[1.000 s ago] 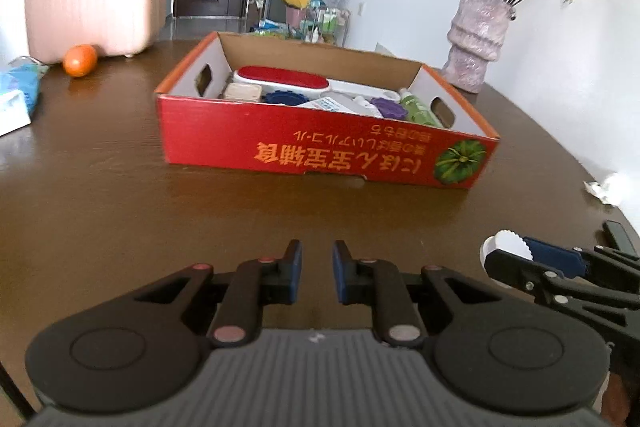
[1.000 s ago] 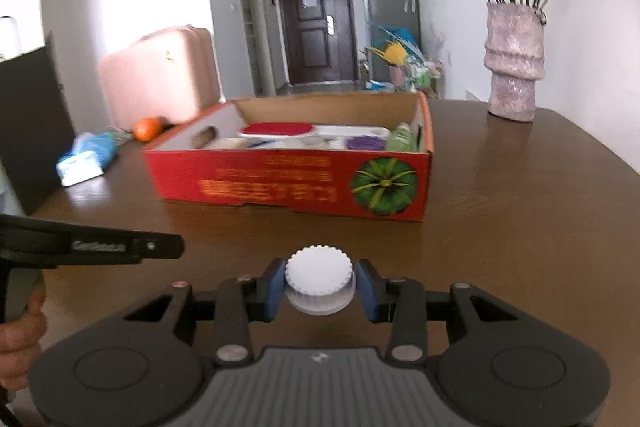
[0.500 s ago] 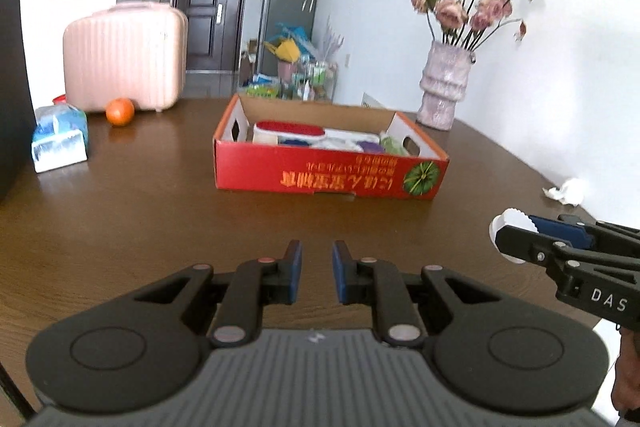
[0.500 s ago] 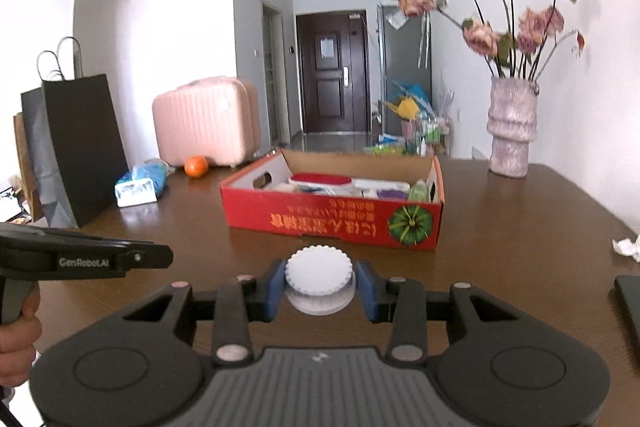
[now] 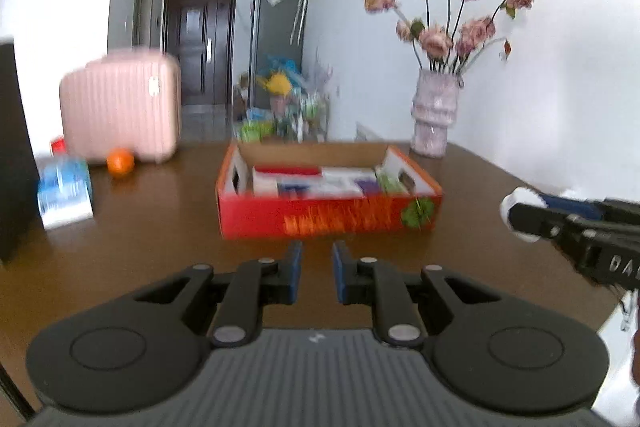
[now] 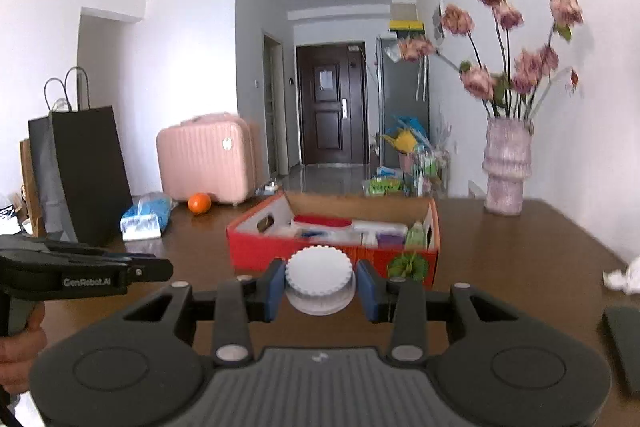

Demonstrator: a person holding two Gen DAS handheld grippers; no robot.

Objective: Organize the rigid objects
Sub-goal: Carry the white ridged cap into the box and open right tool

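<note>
A red cardboard box [image 5: 328, 219] with several small items inside stands on the brown table [image 5: 140, 227]; it also shows in the right wrist view [image 6: 256, 247]. My right gripper [image 6: 320, 285] is shut on a white ridged jar [image 6: 319, 277], held above the table well short of the box. The jar also shows at the right of the left wrist view [image 5: 520, 205]. My left gripper [image 5: 317, 269] is empty, its jaws a narrow gap apart, held back from the box.
A pink suitcase [image 6: 204, 159], an orange [image 6: 199, 203], a blue tissue pack [image 6: 144, 217] and a black paper bag [image 6: 80, 171] stand at the left. A vase of dried flowers [image 6: 506, 167] stands back right. Crumpled tissue [image 6: 626, 275] and a dark flat object [image 6: 624, 339] lie at the right.
Both grippers have pulled back and risen away from the box, which now looks smaller and farther. The right gripper still holds the jar.
</note>
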